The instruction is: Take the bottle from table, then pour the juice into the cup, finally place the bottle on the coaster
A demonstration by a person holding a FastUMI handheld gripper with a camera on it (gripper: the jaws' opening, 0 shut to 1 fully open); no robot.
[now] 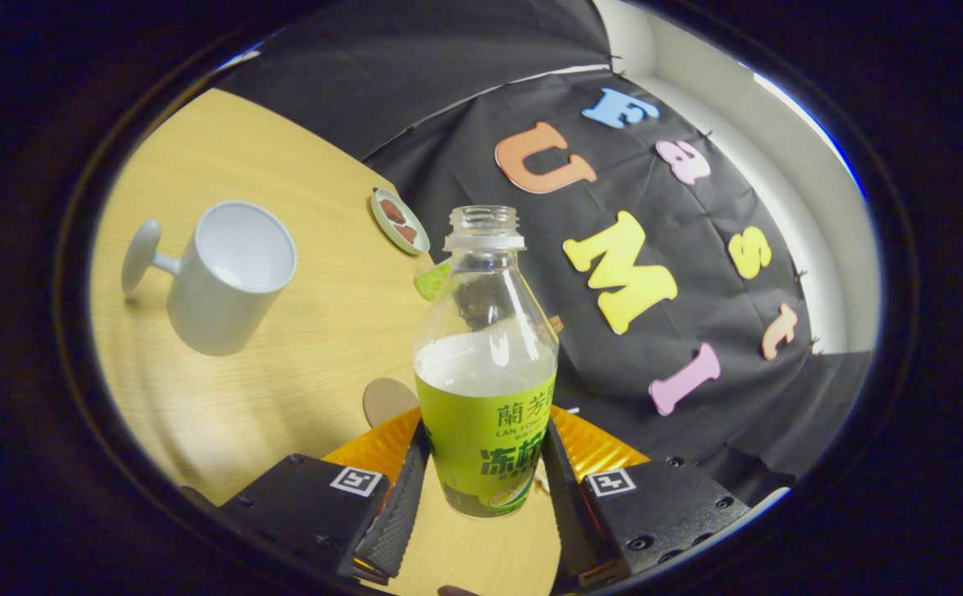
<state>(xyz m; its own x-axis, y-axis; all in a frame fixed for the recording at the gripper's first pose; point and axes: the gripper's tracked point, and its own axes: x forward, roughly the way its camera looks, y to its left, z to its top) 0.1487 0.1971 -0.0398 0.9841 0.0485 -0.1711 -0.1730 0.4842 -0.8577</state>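
A clear plastic bottle (485, 364) with a green label and no cap stands between my fingers, pale juice filling it to about the label's top. My gripper (485, 451) is shut on the bottle, one finger pressing on each side of the label. A white mug (228, 277) with an empty-looking inside sits on the wooden table (315, 331) beyond my left finger, its handle pointing away from the bottle. A small round tan coaster (387, 400) lies on the table just left of the bottle, partly hidden by it. The table looks tilted in the gripper view.
A small dish (399, 220) holding brown pieces sits at the table's far edge by the black cloth wall. A green object (432, 280) peeks out behind the bottle's shoulder. An orange ribbed sheet (601, 447) lies behind the bottle's base.
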